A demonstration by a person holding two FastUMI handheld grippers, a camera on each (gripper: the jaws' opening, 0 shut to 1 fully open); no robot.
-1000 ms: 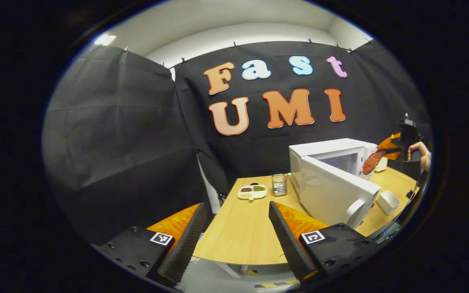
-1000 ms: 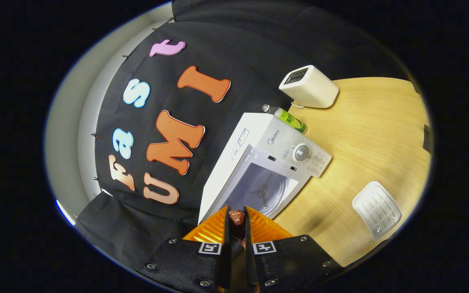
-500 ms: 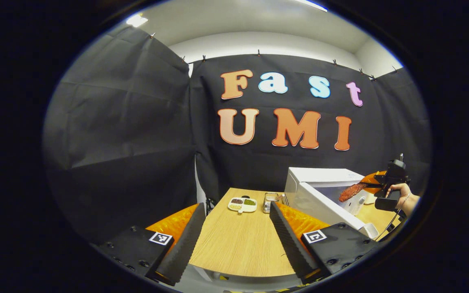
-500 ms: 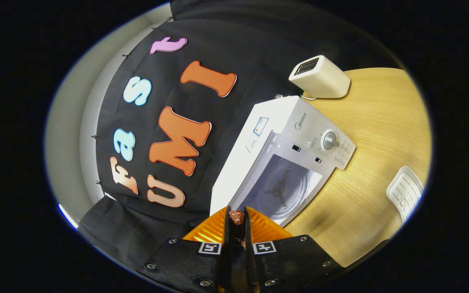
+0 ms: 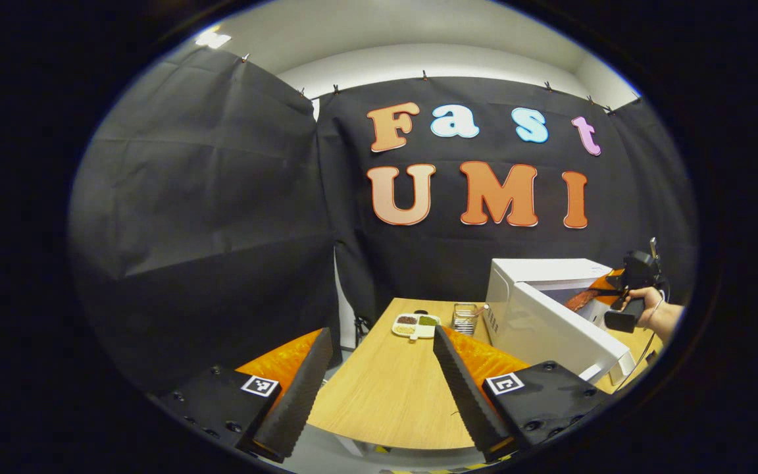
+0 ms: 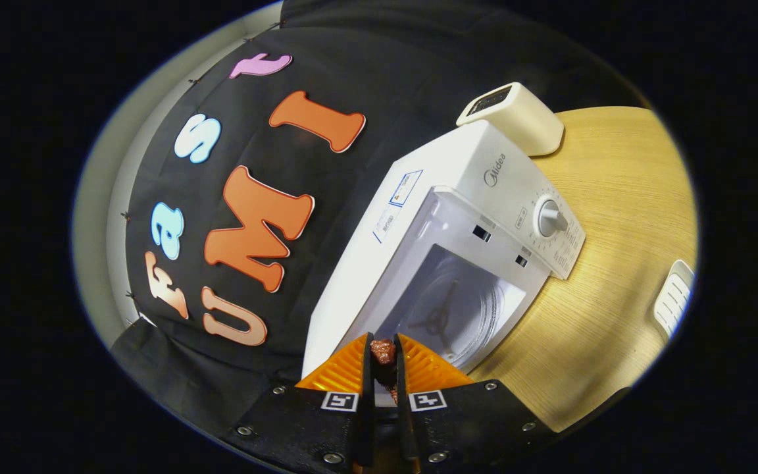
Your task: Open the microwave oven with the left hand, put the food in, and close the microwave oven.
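- Right tool (image 6: 383, 368) pinching the food (image 6: 383, 352), a reddish-brown piece, between both fingers, with the piece's end poking out past the fingertips.
- Hovering just in front of the open microwave oven (image 6: 458, 217), aimed at the cavity where the glass turntable (image 6: 461, 313) is lying.
- In the left gripper view, showing farther off as the same right tool (image 5: 599, 293), gripped by a hand (image 5: 645, 306), holding the food (image 5: 580, 301) level at the mouth of the microwave oven (image 5: 537, 276), above the edge of the door.
- Door (image 5: 560, 336) standing swung wide open toward the camera, its handle end at the near right.
- Left tool (image 5: 379, 388) sitting spread wide, nothing between its fingers, hanging over the near edge of the wooden surface (image 5: 392, 395), well apart from the oven.
- Resting on the surface to the left of the oven: a divided dish (image 5: 416, 324) with small portions in its compartments, and a clear glass container (image 5: 465, 318) just beside it, nearer the oven.
- In the right gripper view, standing behind the oven: a cream toaster (image 6: 514, 118), touching or nearly touching the oven's back corner; cannot tell which.
- Lying at the far right edge of that view on the surface (image 6: 616, 217): a white ribbed tray (image 6: 672, 306), well apart from the oven.
- Control knob (image 6: 548, 218) sitting on the oven's front panel beside the cavity.
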